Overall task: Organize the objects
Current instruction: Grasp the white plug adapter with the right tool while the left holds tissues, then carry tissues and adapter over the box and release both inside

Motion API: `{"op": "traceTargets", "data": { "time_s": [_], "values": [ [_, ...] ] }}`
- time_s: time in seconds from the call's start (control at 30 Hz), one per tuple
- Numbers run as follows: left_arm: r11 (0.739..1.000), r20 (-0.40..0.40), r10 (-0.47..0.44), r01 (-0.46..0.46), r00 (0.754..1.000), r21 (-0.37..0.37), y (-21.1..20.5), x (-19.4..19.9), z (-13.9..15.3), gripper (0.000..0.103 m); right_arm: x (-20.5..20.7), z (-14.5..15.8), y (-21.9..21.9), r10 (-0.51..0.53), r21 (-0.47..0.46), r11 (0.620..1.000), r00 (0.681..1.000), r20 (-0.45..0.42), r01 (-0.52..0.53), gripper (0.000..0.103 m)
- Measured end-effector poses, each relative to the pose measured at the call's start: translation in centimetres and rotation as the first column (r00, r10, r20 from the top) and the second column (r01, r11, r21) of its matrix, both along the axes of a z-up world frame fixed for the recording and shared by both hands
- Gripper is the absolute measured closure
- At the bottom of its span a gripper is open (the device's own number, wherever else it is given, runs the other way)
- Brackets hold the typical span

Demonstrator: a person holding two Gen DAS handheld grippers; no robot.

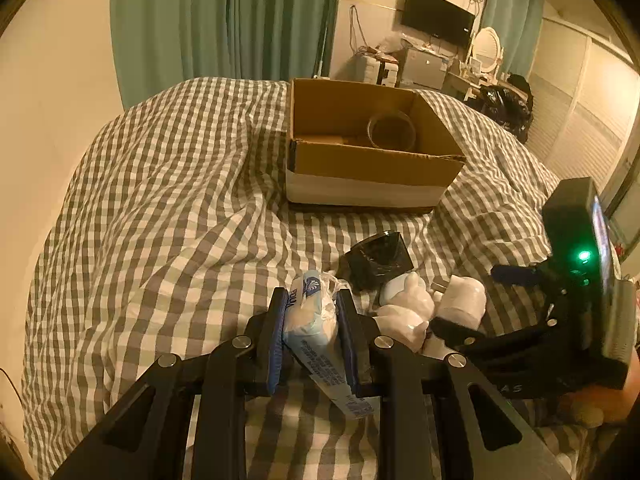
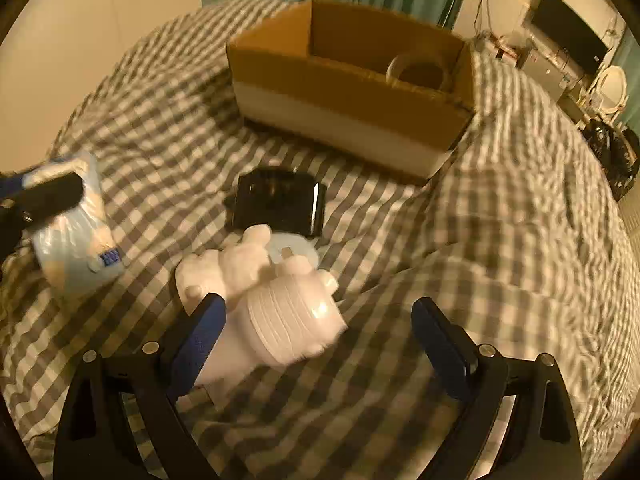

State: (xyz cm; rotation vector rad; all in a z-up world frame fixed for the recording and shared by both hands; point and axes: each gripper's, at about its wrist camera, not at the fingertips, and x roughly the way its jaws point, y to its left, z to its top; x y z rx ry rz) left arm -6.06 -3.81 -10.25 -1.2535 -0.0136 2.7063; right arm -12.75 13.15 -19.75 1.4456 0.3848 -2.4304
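Note:
My left gripper [image 1: 310,334] is shut on a light-blue tissue pack [image 1: 316,336], held over the checked bed; the pack also shows at the left of the right wrist view [image 2: 74,236]. My right gripper [image 2: 320,340] is open, its fingers on either side of a white figurine [image 2: 280,320] lying on the bed, not closed on it. The figurine also shows in the left wrist view [image 1: 408,312]. A black box-like object [image 2: 276,206] lies just beyond it. An open cardboard box [image 1: 360,168] stands farther back with a tape roll [image 1: 392,130] inside.
The bed is covered by a rumpled grey-and-white checked sheet [image 1: 160,200]. A small white disc [image 2: 292,250] lies by the figurine. Green curtains [image 1: 224,16] hang behind. A desk with a TV [image 1: 438,16] and mirror stands at the far right.

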Motion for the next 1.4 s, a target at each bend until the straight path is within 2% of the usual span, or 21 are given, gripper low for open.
{"op": "traceTargets", "data": {
  "time_s": [0.13,0.2,0.27,0.33,0.37,0.43,0.57,0.73,1.0,1.13,1.4],
  "values": [
    [1.0,0.019,-0.002,0.002,1.0,0.019,-0.1,-0.2,-0.7,0.079,-0.2,-1.3,-1.0,0.028,0.019,0.999,0.999,0.041,-0.029,0.009],
    [1.0,0.024,0.0,0.0,1.0,0.023,-0.1,-0.2,-0.9,0.079,-0.3,-1.8,-1.5,0.046,0.032,0.998,0.997,0.065,-0.048,0.013],
    [1.0,0.026,-0.002,0.002,1.0,0.028,-0.2,0.0,-1.1,0.079,-0.3,-2.3,-1.7,0.056,0.031,0.998,0.995,0.084,-0.059,0.029],
    [0.999,0.026,0.001,-0.002,1.0,0.034,-0.3,0.2,-1.2,0.079,-0.2,-2.5,-1.9,0.055,0.046,0.997,0.995,0.084,-0.059,0.035],
    [0.999,0.026,0.002,-0.003,1.0,0.037,-0.4,0.3,-1.2,0.079,0.0,-2.3,-1.8,0.054,0.042,0.997,0.996,0.071,-0.057,0.042],
    [0.999,0.025,0.005,-0.006,1.0,0.04,-0.5,0.5,-1.1,0.079,0.2,-1.6,-1.4,0.052,0.008,0.999,0.997,0.05,-0.053,0.046],
    [1.0,0.006,-0.004,0.004,1.0,0.025,-0.2,1.0,-0.7,0.079,0.8,0.1,-0.5,0.036,-0.039,0.999,0.999,0.003,-0.036,0.047],
    [1.0,-0.013,-0.018,0.018,1.0,0.024,0.5,1.7,0.2,0.079,1.9,2.1,-0.5,0.047,-0.051,0.997,0.998,-0.049,-0.049,0.048],
    [0.999,-0.125,0.048,-0.045,0.991,0.028,-0.1,3.1,3.9,0.079,3.7,6.5,-0.3,0.041,-0.059,0.997,0.986,-0.164,-0.051,0.049],
    [0.998,-0.19,0.06,-0.056,0.98,0.024,0.1,3.5,6.0,0.079,4.6,9.5,0.0,0.045,-0.052,0.997,0.97,-0.24,-0.059,0.049],
    [1.0,-0.279,0.009,-0.013,0.96,-0.014,1.5,2.6,10.4,0.079,4.9,16.1,0.5,0.062,-0.023,0.997,0.927,-0.371,-0.076,0.049]
  ]
}}
